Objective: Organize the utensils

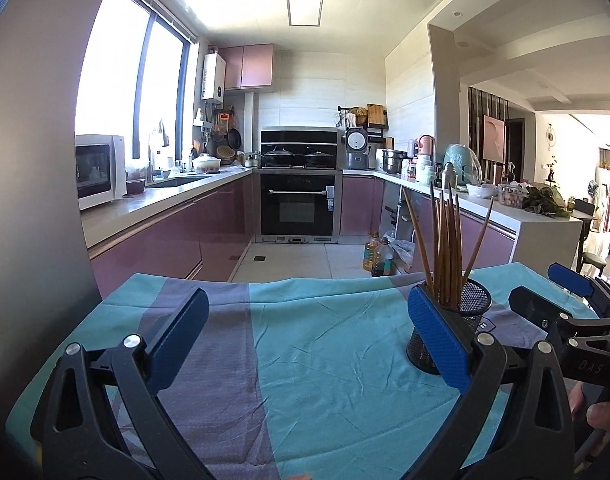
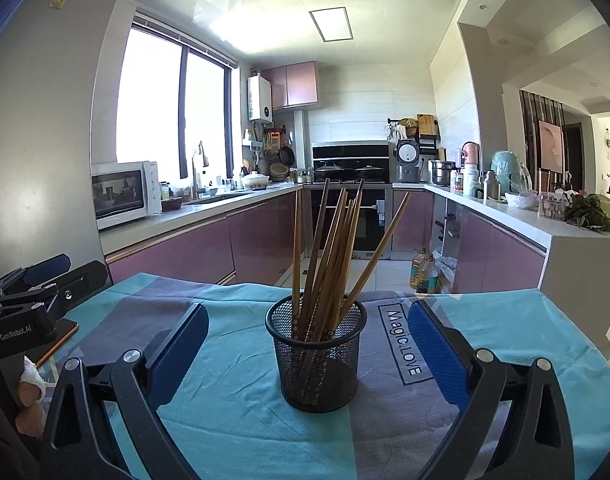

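A black mesh cup (image 2: 316,354) stands on the table's teal and grey cloth (image 2: 233,412) and holds several brown wooden chopsticks (image 2: 329,256), upright and fanned out. My right gripper (image 2: 307,340) is open and empty, and the cup stands between its blue pads, touching neither. My left gripper (image 1: 307,334) is open and empty over the cloth; the cup (image 1: 471,312) shows partly behind its right finger. The right gripper (image 1: 561,300) appears at the right edge of the left wrist view, the left gripper (image 2: 37,284) at the left edge of the right wrist view.
The table's far edge (image 2: 245,286) drops to the kitchen floor. Purple cabinets and a counter with a microwave (image 2: 125,194) run along the left, an oven (image 2: 369,216) at the back, a counter with appliances on the right. Oil bottles (image 2: 423,270) stand on the floor.
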The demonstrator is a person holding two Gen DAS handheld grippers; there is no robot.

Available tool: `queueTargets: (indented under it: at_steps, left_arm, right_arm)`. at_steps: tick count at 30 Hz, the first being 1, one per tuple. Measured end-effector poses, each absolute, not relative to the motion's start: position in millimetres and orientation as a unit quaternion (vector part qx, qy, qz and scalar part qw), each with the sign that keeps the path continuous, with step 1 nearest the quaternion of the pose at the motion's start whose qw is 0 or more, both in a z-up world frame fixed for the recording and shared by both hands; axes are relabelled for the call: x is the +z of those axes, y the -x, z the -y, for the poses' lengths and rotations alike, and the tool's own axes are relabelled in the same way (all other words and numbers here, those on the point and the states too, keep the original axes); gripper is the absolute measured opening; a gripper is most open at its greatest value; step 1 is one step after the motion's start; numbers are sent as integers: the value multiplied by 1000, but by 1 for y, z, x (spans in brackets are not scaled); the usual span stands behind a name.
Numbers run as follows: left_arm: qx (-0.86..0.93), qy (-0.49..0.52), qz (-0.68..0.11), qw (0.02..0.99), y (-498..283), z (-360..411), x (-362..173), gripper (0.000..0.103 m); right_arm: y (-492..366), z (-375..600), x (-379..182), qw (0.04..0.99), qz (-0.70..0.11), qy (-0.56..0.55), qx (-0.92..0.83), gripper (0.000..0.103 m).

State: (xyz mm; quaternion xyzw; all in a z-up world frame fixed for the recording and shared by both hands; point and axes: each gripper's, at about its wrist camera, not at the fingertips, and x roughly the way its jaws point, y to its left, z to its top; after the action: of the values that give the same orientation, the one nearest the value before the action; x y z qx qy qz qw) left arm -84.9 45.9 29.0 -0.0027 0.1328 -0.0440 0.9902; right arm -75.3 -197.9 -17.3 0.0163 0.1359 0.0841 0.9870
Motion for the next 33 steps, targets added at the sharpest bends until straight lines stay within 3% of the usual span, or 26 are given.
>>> queueTargets:
  at_steps: [33]
  left_arm:
    - [-20, 5, -116, 993, 97, -53, 37, 98]
  right_arm:
    - [82, 191, -15, 988, -122, -12, 91, 97]
